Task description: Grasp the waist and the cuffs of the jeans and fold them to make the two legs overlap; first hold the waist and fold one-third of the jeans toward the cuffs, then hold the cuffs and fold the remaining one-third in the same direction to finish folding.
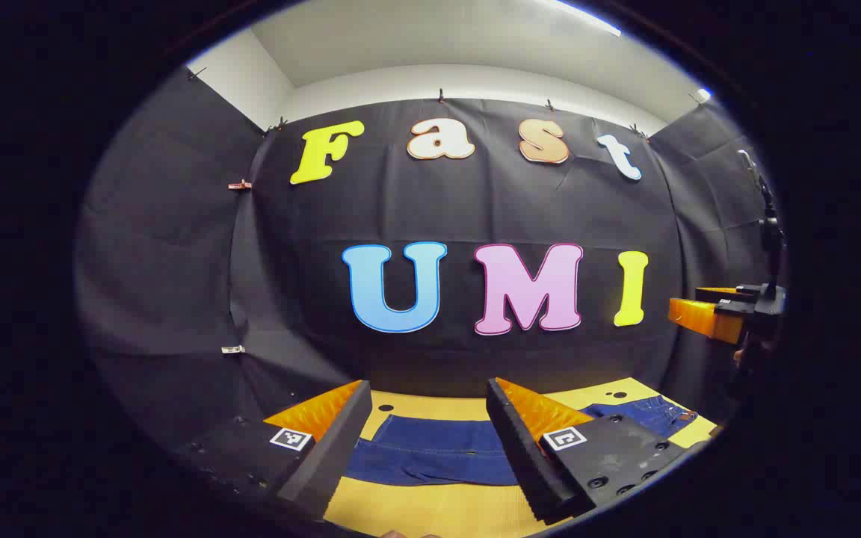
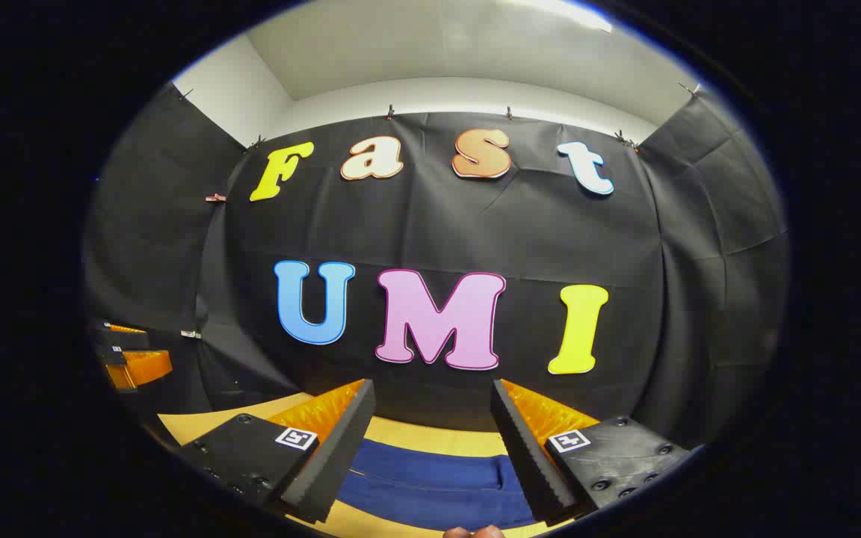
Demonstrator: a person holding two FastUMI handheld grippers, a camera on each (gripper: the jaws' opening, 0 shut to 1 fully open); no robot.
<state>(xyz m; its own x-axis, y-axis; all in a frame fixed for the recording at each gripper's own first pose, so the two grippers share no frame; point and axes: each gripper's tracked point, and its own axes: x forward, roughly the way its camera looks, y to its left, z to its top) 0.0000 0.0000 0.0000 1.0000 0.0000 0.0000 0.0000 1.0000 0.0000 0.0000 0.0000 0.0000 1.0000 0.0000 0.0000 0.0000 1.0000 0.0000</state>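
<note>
Yellow bench (image 1: 430, 515) carries flat jeans (image 1: 430, 452), apparently unfolded; left tool (image 1: 428, 392) and right tool (image 2: 430, 390) hover wide, ready to grasp.

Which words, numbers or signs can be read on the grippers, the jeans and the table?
On the left gripper: a square black-and-white marker on each finger, a pattern, no words.
On the right gripper: the same markers, no words.
On the jeans: anything at the waist is too small to read.
On the table: none.
</note>
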